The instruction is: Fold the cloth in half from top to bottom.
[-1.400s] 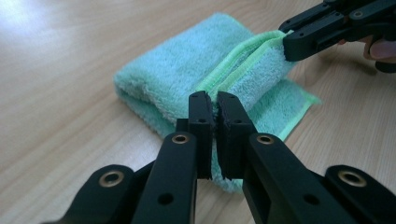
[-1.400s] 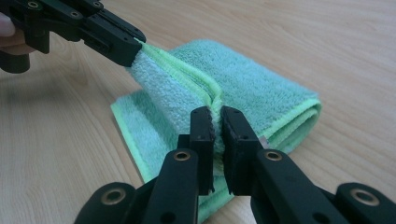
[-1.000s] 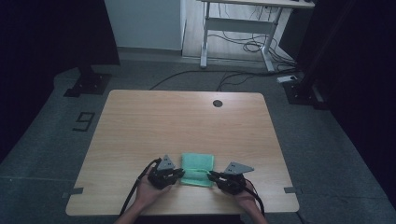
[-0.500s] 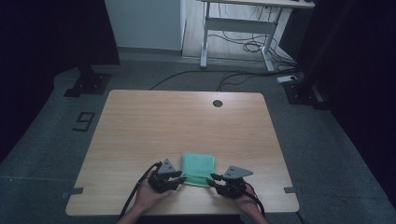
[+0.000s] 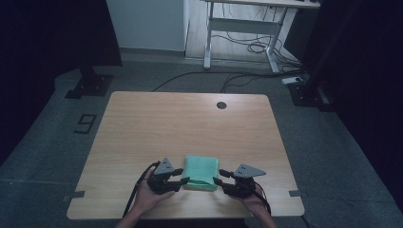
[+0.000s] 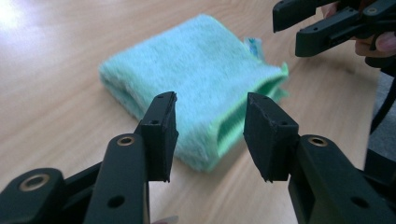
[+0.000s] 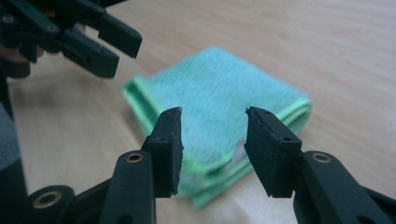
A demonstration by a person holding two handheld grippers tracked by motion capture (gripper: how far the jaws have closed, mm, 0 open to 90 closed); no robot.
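A folded green towel (image 5: 201,171) lies near the table's front edge, between my two grippers. My left gripper (image 5: 183,180) is at the towel's near left corner, open, with the towel (image 6: 196,88) just beyond its tips. The right gripper (image 5: 216,181) is at the near right corner, open as well, and the towel's layered edge (image 7: 219,102) lies just ahead of its jaws. Neither gripper holds anything. In the left gripper view, the right gripper (image 6: 306,25) is at the top right. The left gripper (image 7: 112,42) is at the top left of the right gripper view.
The wooden table (image 5: 190,123) has a round dark grommet (image 5: 221,105) near its far edge. A desk frame with cables (image 5: 242,33) stands on the floor beyond the table. Dark stands flank the table at the left (image 5: 90,80) and right (image 5: 309,90).
Both grippers have drawn slightly back toward the table's front edge, to the towel's near corners. The towel has not moved.
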